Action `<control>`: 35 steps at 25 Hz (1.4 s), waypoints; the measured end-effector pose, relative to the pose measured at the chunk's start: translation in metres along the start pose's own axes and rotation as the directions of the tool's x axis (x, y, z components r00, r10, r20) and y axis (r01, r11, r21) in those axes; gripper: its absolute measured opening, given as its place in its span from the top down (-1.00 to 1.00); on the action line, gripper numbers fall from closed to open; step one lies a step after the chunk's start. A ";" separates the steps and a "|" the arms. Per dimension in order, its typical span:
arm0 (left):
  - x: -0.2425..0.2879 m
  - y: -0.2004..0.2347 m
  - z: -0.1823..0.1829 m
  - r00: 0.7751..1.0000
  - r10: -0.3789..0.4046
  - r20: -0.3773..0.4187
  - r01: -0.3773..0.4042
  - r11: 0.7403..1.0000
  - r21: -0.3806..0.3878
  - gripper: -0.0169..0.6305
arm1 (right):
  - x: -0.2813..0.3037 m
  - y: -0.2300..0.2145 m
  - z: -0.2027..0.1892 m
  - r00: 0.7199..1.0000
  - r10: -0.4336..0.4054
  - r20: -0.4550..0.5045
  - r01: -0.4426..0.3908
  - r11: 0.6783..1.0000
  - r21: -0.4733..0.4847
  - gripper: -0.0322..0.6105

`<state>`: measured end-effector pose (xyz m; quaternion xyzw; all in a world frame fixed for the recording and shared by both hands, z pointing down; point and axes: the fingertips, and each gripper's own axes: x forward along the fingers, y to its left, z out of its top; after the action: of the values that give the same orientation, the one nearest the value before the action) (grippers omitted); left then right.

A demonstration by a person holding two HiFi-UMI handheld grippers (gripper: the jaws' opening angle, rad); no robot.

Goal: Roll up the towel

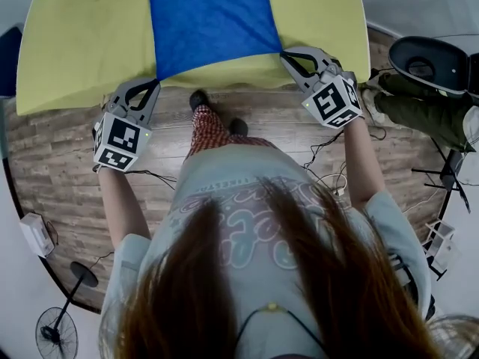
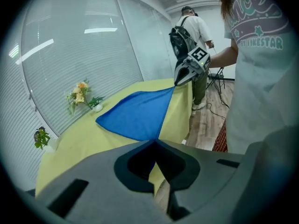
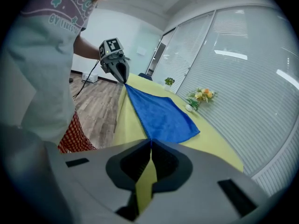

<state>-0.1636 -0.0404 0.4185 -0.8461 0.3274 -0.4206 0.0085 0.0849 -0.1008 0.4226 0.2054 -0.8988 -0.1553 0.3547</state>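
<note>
Head view: blue rectangular microfibre towel [image 1: 209,21], flat on the yellow-clothed table [image 1: 82,43], near hem along the table's near edge. Tools: left gripper [image 1: 155,82] clenched on the near left corner, right gripper [image 1: 286,54] clenched on the near right corner. Handling: raise both corners evenly, turn the hem tightly toward the far edge, keep it straight; uneven hands would likely skew the roll.

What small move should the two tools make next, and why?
Probably curl both near corners over, away from the person, to start the roll. The left tool and right tool are each shut on a near corner of the blue towel, which lies flat, unrolled.
</note>
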 end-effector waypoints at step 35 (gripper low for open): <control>0.067 0.102 0.006 0.996 0.032 -0.084 -0.027 0.998 0.064 0.91 | 0.079 -0.087 -0.010 0.990 0.020 -0.141 -0.008 0.996 0.085 0.82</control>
<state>-0.1861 -0.1599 0.4321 -0.8217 0.3265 -0.4663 0.0275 0.0624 -0.2156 0.4378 0.2245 -0.8786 -0.0998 0.4095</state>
